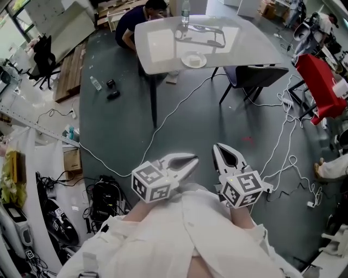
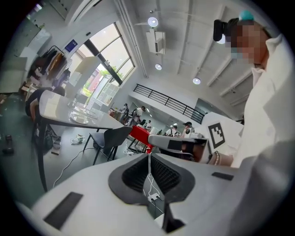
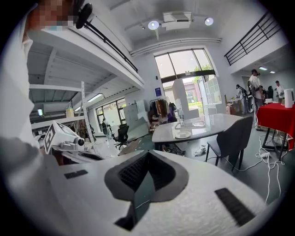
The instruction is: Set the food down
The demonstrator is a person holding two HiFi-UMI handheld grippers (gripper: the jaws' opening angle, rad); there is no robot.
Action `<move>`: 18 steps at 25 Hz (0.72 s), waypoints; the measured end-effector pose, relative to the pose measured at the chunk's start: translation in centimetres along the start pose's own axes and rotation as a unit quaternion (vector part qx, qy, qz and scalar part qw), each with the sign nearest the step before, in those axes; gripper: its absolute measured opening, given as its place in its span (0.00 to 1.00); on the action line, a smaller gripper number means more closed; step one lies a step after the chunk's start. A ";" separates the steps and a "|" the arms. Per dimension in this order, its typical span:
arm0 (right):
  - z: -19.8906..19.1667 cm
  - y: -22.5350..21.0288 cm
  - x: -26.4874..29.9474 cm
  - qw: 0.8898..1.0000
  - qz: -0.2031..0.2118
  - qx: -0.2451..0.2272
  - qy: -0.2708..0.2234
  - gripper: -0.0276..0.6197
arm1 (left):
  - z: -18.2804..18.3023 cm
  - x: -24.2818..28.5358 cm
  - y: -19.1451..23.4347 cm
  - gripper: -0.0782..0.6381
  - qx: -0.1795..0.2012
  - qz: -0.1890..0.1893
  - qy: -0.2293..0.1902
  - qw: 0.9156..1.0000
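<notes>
Worktop (image 1: 163, 46): 1.
On the worktop: plate (image 1: 194, 60), 1; wire tray (image 1: 202, 36), 1; clear bottle (image 1: 185, 13), 1.
At the worktop's far edge: person (image 1: 136, 21), 1, bent over.
At the worktop's right side: dark chair (image 1: 255, 73), 1; further right, red-covered table (image 1: 321, 81), 1.
On the floor left of the worktop: small bottle (image 1: 95, 83), 1; black office chair (image 1: 43, 57), 1.
Nearer than the worktop: hand-held grippers, 2, namely the left hand-held gripper (image 1: 193, 159) and the right hand-held gripper (image 1: 217, 146).

The pale surface (image 1: 157, 46) at the top centre of the frame carries a small white plate (image 1: 194, 60) near its front edge, with a clear tray (image 1: 209, 36) (little more than an outline) and a bottle (image 1: 185, 15) behind it.
</notes>
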State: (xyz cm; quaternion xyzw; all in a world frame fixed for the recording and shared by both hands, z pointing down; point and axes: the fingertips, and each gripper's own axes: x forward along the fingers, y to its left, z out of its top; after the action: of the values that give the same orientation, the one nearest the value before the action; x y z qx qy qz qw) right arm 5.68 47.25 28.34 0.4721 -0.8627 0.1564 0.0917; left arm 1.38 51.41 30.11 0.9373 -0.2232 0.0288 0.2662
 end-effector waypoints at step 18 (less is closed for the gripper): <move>4.1 -10.0 10.8 0.999 0.050 0.004 0.019 0.05 | 5.9 9.5 11.2 0.15 -0.030 0.044 0.010 0.999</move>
State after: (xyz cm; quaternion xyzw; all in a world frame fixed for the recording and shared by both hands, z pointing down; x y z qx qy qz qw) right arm 8.25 32.26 29.69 0.4260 -0.8826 0.1729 0.0986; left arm 4.66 36.03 32.13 0.9178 -0.2624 0.0429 0.2949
